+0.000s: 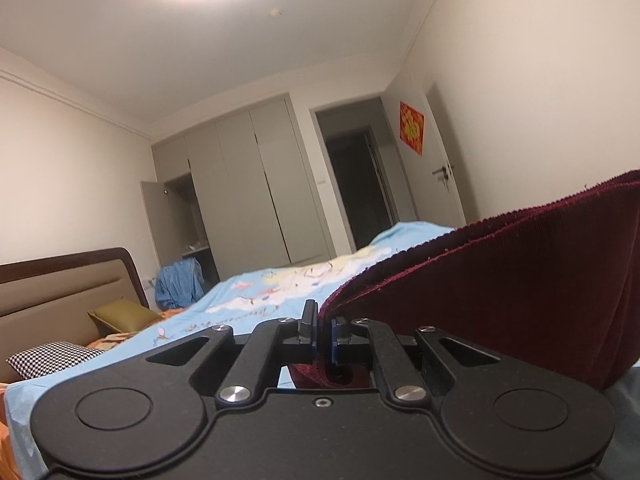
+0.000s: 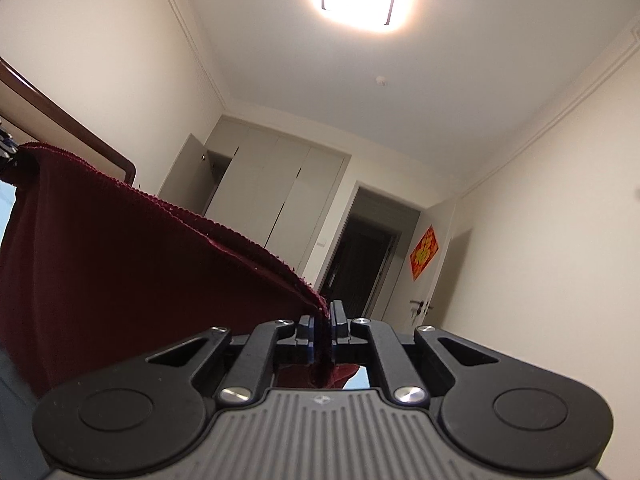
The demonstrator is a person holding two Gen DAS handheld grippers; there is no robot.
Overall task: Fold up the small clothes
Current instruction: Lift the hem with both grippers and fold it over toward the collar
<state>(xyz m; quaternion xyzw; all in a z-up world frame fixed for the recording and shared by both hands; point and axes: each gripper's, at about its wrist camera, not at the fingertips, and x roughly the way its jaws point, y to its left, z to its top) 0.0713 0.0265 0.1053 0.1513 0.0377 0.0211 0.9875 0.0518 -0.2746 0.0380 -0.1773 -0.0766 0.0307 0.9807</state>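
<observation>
Maroon knit cloth [image 1: 520,280] hangs stretched between the two tongs, lifted clear above the bed. The left gripper [image 1: 323,330] has its jaws pressed nearly together on one corner of the cloth's upper hem, which runs away to its right and up out of frame. The right gripper [image 2: 323,330] is likewise pinched tight on the other end of that hem, the fabric sloping off to its left toward a far corner [image 2: 28,148] where the other tongs are barely glimpsed at the frame edge. Ahead of the left gripper lies a light blue printed bedsheet [image 1: 256,304], flat and unoccupied up to the pillows [image 1: 52,354] at its left. Beyond both stand a wardrobe [image 2: 276,196] and a dark doorway [image 2: 360,260]. Below the tongs the cloth's lower part is cut off by the gripper bodies, so its shape and lower edge cannot be made out.
</observation>
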